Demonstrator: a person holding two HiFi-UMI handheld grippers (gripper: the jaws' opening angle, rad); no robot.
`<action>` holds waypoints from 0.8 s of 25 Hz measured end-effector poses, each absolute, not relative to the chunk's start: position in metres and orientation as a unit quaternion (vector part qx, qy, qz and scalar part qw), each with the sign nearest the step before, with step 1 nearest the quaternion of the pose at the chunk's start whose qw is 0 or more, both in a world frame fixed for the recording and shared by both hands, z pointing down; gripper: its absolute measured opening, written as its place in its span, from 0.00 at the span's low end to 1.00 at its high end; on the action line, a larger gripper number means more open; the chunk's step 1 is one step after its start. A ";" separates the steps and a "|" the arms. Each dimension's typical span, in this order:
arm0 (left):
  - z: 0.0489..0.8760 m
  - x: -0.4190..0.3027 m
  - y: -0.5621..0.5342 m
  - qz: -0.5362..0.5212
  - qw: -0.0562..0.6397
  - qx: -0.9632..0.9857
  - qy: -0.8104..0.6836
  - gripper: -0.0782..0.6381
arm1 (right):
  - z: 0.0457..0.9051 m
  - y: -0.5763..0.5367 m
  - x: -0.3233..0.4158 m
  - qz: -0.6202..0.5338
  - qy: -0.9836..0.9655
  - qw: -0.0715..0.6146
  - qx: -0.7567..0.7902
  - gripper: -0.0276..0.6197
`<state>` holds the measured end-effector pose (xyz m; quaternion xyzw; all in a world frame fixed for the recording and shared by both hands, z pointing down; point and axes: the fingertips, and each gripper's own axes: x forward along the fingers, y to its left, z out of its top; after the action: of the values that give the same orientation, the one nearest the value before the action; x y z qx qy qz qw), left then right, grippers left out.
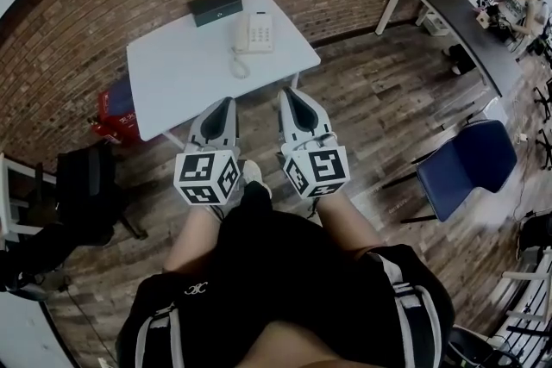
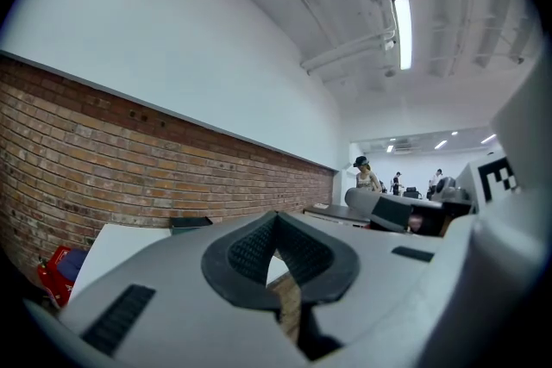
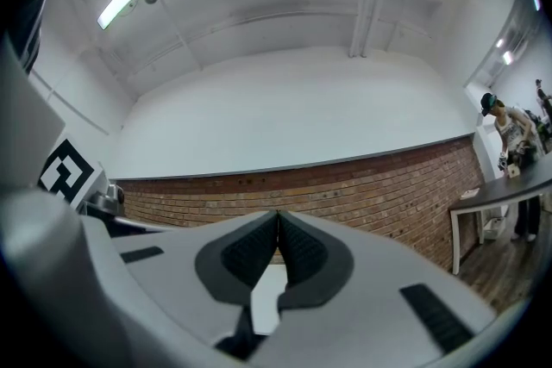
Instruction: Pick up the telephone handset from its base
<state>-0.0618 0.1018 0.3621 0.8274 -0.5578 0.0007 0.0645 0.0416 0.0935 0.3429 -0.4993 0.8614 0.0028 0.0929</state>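
Both grippers short of the table, handset resting on its base.
Head view: the white plastic telephone handset lies on its white base on the white rectangular table, well beyond the left gripper and right gripper. Left gripper view: jaws pressed together, empty. Right gripper view: jaws together too, holding nothing.

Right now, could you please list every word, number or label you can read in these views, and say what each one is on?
No text reads clearly in any view.
Telephone keypad: digits too small to read.
Black box: any label is too small to read.
Red package on the floor: print blurred.
Marker cubes: square patterns only, no letters.
Shorts emblem: too small to read.
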 end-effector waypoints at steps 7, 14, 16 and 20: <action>0.374 -0.061 0.053 0.005 0.075 0.830 -0.552 0.11 | 0.353 0.048 0.041 0.006 0.858 0.080 -0.507 0.04; 0.384 -0.067 -0.007 0.007 0.093 0.831 -0.549 0.11 | 0.361 -0.008 0.031 0.001 0.861 0.065 -0.505 0.04; 0.384 -0.071 -0.027 0.009 0.093 0.830 -0.550 0.11 | 0.360 -0.027 0.027 0.001 0.861 0.065 -0.504 0.04; 0.385 -0.079 -0.067 0.015 0.099 0.830 -0.548 0.11 | 0.358 -0.066 0.018 -0.004 0.861 0.062 -0.505 0.04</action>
<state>-0.0791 -0.0670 0.3849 0.8304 -0.5481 0.0149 0.0986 0.0184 -0.0660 0.3579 -0.5053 0.8607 -0.0043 0.0618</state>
